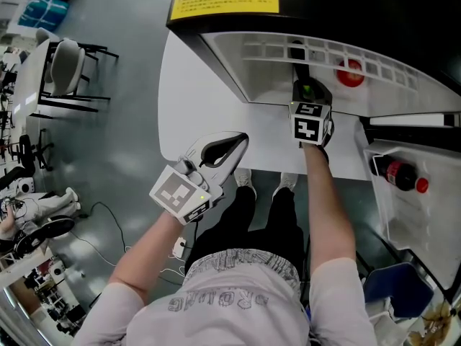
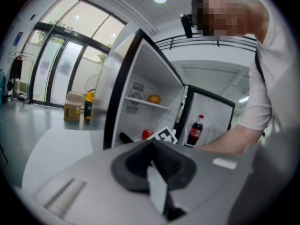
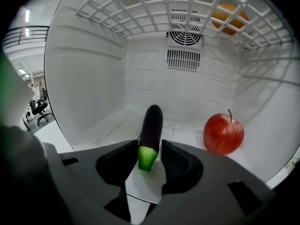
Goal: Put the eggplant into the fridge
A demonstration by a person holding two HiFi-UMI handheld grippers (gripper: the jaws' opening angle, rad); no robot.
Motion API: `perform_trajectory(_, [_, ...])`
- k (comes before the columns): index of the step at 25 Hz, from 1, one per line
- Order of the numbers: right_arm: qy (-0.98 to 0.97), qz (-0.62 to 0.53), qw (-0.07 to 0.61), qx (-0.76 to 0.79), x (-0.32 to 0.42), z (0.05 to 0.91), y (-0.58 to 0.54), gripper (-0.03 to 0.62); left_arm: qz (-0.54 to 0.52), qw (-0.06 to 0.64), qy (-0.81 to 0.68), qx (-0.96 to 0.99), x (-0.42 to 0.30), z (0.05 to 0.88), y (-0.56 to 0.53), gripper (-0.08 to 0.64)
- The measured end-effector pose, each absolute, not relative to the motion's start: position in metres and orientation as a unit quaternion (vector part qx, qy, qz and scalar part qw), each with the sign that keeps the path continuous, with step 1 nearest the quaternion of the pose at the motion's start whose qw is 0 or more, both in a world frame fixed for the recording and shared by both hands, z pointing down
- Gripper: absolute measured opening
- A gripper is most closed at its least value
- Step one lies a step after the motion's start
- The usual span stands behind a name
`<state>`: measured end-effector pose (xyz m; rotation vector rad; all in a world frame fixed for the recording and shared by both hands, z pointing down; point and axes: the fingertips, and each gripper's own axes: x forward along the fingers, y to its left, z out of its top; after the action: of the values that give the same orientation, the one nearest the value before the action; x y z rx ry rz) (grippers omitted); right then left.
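We see a red apple (image 3: 223, 135) standing upright, stem up, beneath a wire shelf (image 3: 140, 8) that carries an orange (image 3: 228, 18), with a vent grille (image 3: 183, 59) on the white back wall behind them. A cola bottle (image 1: 400, 174) with a red cap stands in a white door rack (image 1: 392, 211). Out in the room we find a cardboard box (image 2: 72, 107) near the glass doors (image 2: 61, 69).
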<state>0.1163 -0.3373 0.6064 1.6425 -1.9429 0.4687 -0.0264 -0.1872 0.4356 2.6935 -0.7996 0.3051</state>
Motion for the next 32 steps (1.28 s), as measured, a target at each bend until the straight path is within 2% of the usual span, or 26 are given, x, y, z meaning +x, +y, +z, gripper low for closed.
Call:
perform_trajectory(13, [-0.728, 0.179, 0.261, 0.609, 0.114, 0.602, -0.335, 0.179, 0.107, 0.157, -0.277, 0.942, -0.028, 0.434, -0.183, 0.006])
perform_trajectory(32, [-0.728, 0.174, 0.249, 0.615, 0.125, 0.586, -0.324, 0.179, 0.098, 0.149, -0.272, 0.946, -0.016, 0.426, -0.177, 0.007])
